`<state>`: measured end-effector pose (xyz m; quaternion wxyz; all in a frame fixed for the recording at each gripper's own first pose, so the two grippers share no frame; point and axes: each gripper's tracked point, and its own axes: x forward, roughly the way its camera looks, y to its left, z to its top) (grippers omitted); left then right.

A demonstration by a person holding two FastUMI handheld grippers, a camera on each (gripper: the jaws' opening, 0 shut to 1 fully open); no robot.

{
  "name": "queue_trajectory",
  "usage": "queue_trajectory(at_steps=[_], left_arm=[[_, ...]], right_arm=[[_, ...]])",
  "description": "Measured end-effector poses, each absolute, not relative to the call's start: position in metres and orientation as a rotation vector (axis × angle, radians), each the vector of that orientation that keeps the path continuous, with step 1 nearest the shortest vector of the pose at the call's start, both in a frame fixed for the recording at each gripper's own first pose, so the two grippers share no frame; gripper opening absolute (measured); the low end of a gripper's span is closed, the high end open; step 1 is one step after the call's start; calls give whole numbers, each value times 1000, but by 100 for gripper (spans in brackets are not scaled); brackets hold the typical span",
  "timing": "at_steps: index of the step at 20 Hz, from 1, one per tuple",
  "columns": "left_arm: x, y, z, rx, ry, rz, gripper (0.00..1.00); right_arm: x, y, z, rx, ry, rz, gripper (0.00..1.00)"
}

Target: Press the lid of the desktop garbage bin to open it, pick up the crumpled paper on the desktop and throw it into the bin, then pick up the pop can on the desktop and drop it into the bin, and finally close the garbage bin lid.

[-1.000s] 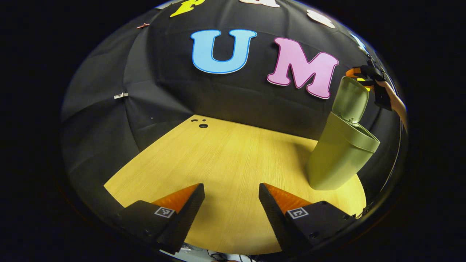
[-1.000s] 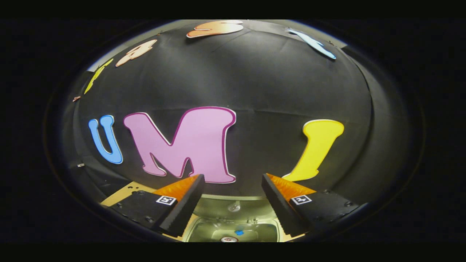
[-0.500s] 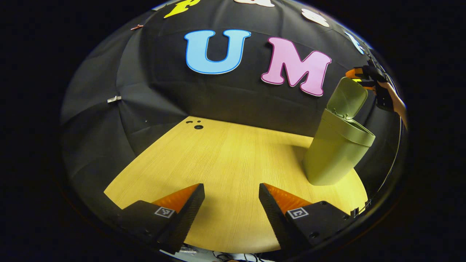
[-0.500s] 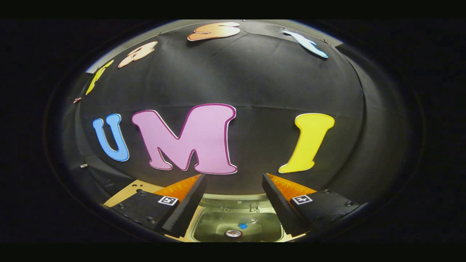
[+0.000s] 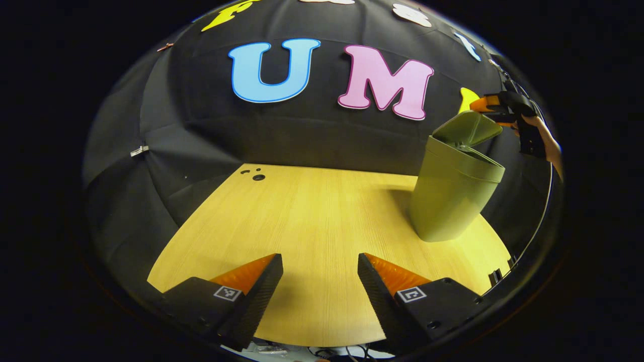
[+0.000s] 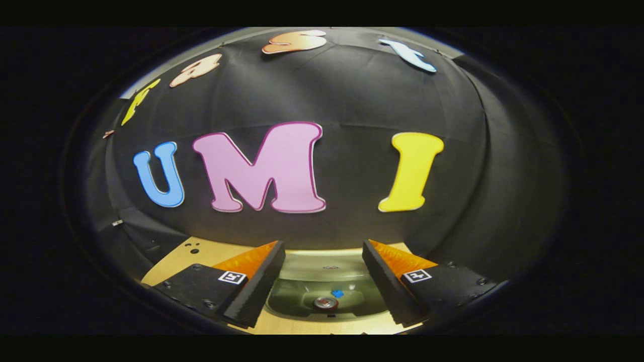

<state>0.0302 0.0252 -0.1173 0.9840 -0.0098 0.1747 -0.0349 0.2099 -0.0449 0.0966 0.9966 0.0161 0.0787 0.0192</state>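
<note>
The green garbage bin (image 5: 453,193) stands on the wooden desk at the right of the left gripper view. Its lid (image 5: 467,128) is tilted partway down over the opening. My right gripper (image 5: 490,107) is against the lid's raised edge from behind, held by a hand (image 5: 547,146). In the right gripper view, my right gripper (image 6: 323,246) is open above the bin (image 6: 302,301). The lid (image 6: 327,260) lies just past the fingertips. The pop can's top (image 6: 326,302) and a small blue bit (image 6: 337,293) show inside. My left gripper (image 5: 320,257) is open over bare desk, well left of the bin.
The wooden desk (image 5: 302,211) stretches ahead of the left gripper, with small holes (image 5: 258,176) near its far left corner. The black cloth wall closes the back and both sides. The desk's right edge runs close behind the bin.
The lid has swung from nearly upright to partway down. The right gripper has moved down and forward with it. The bin now sits farther left in the left gripper view.
</note>
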Motion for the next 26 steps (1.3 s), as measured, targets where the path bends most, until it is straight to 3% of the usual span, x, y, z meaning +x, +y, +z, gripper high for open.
queue_trajectory(at_steps=[3,7,8,19,26], left_arm=[[28,20,-123,10,373,-87,96],[23,14,-128,17,388,-104,96],[22,13,-129,17,390,-106,96],[14,9,-135,7,400,-114,96],[13,11,-130,-12,379,-118,96]], right_arm=[[202,-46,63,64,216,31,100],[196,-47,35,72,266,28,93],[196,-48,29,66,277,23,98],[187,-49,2,0,318,8,98],[187,-47,-4,-24,262,22,99]])
